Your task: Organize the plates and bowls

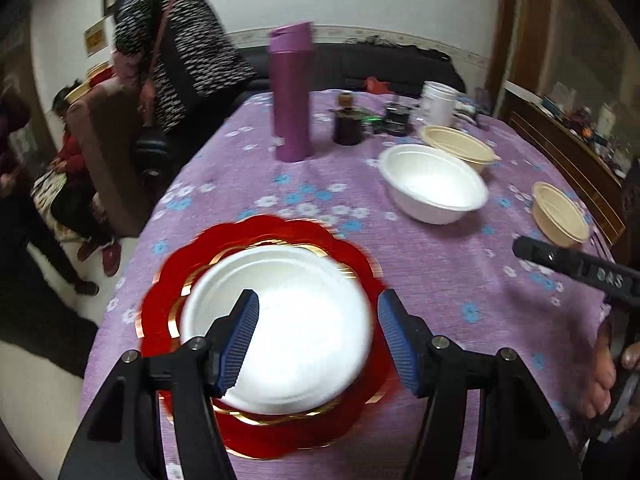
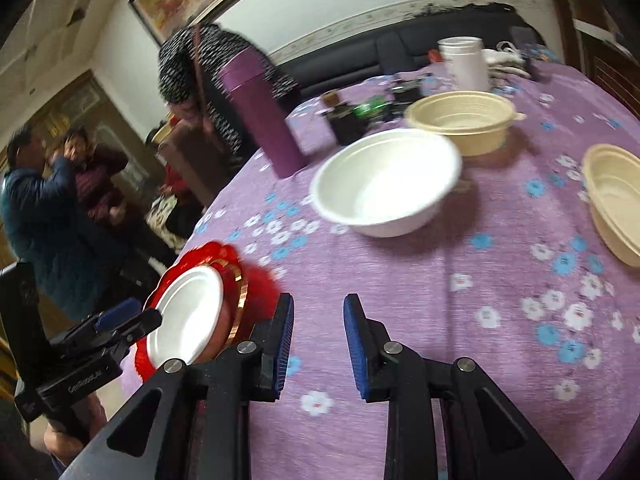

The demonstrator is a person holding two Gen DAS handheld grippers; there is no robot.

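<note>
A white plate [image 1: 296, 344] lies on a red scalloped plate with a gold rim [image 1: 352, 256] near the table's left edge. My left gripper [image 1: 318, 296] hovers open over the white plate, and its pads touch nothing. Farther back stand a white bowl [image 1: 434, 184] and two beige bowls [image 1: 458, 146] [image 1: 560, 214]. In the right wrist view my right gripper [image 2: 319, 300] is open a little over bare tablecloth, with nothing between its fingers. The white bowl [image 2: 384, 180] is ahead of it and the stacked plates [image 2: 188, 316] are to its left, under the left gripper [image 2: 132, 318].
A purple floral cloth [image 2: 460, 320] covers the table. A tall purple flask [image 1: 291, 92], a dark jar [image 1: 347, 128], a white tub [image 1: 438, 102] and small clutter stand at the far side. Several people [image 2: 44, 208] are beyond the left edge, and a dark sofa [image 2: 400, 52] stands behind.
</note>
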